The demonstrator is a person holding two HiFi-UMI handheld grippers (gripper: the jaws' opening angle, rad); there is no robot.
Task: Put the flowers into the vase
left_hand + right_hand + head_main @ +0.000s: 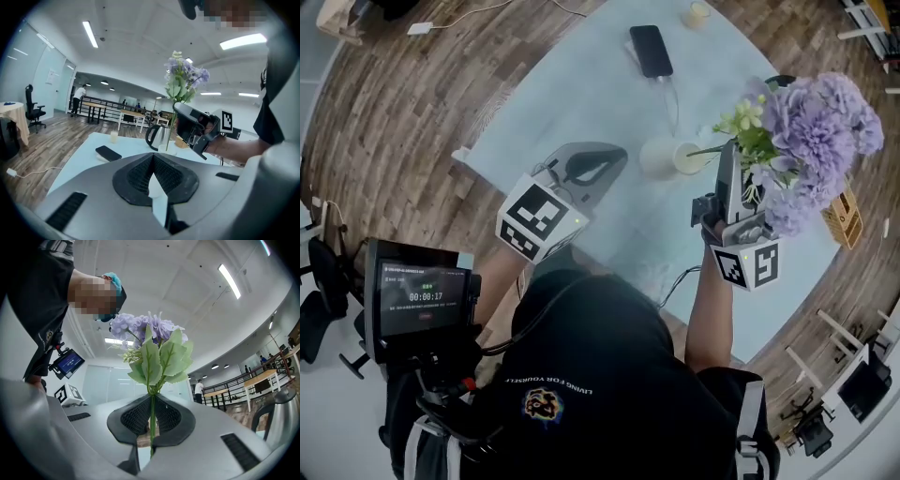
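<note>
Table's (pixel 581 75) fairly busy round the vase (pixel 670 157). A black phone (pixel 651 50) lies at the far side with a cable running off it, and a little pale cup (pixel 697 13) sits beyond that. A dark kettle (pixel 157 136) stands just behind the vase, mostly hidden by the blooms from the head view. There's a small wooden basket (pixel 844 217) near the right edge.

The flowers (pixel 811 131), a purple bunch with green leaves, are up in the air right of the vase. The right gripper (pixel 152 404) is clamped on the stem below the leaves. The bottom of the stem reaches over to the mouth of the white vase, but I can't tell if it's actually inside.

The left gripper (pixel 609 157) hangs over the table just left of the vase, with its jaws pretty much together and nothing in them. Nothing sits between it and the vase.

The table is pale blue with rounded corners, on a wood-plank floor. The room's a big open office with strip lights, black railings, more tables, an office chair (pixel 33 108) and a few people far off.
</note>
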